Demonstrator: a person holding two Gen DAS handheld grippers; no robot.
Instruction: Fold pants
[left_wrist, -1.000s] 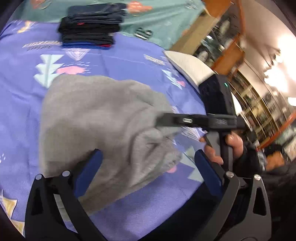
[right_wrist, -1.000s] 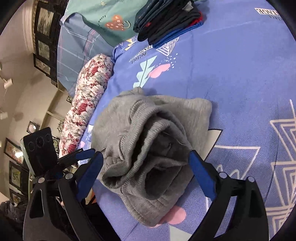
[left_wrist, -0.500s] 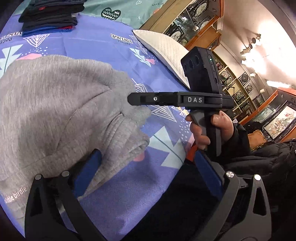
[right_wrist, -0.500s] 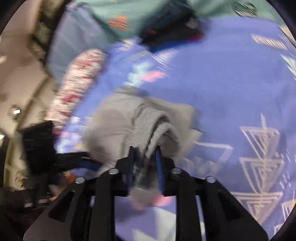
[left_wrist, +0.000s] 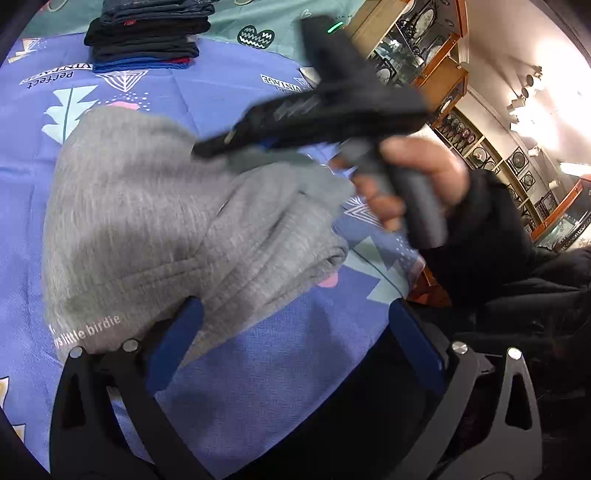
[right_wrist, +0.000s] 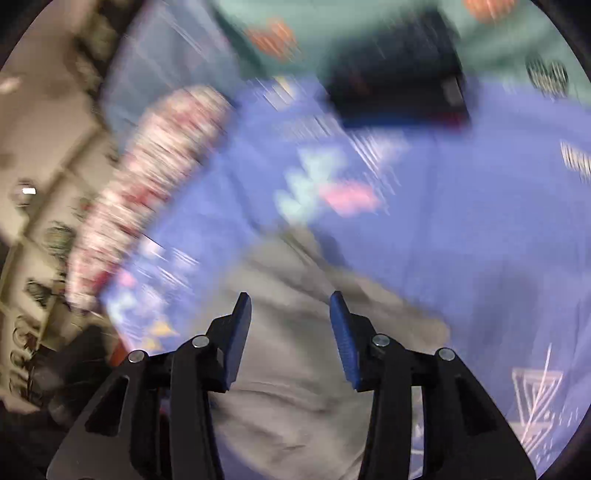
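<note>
Grey pants (left_wrist: 147, 221) lie bunched and partly folded on the purple bedspread (left_wrist: 277, 369); white lettering shows near their lower left edge. My left gripper (left_wrist: 291, 347) is open and empty, its left finger at the pants' near edge. My right gripper shows in the left wrist view (left_wrist: 221, 146), blurred, over the top of the pants. In the blurred right wrist view it (right_wrist: 290, 332) is partly open with the grey pants (right_wrist: 295, 387) beneath and nothing between the fingers.
A stack of folded dark clothes (left_wrist: 144, 33) sits at the far side of the bed, also in the right wrist view (right_wrist: 399, 85). A floral pillow (right_wrist: 147, 184) lies at the left. Wooden shelves (left_wrist: 424, 44) stand beyond the bed's right edge.
My right gripper was shut on a fold of the pants half a second ago; now it has opened and moved over the pants. My left gripper stayed open.
</note>
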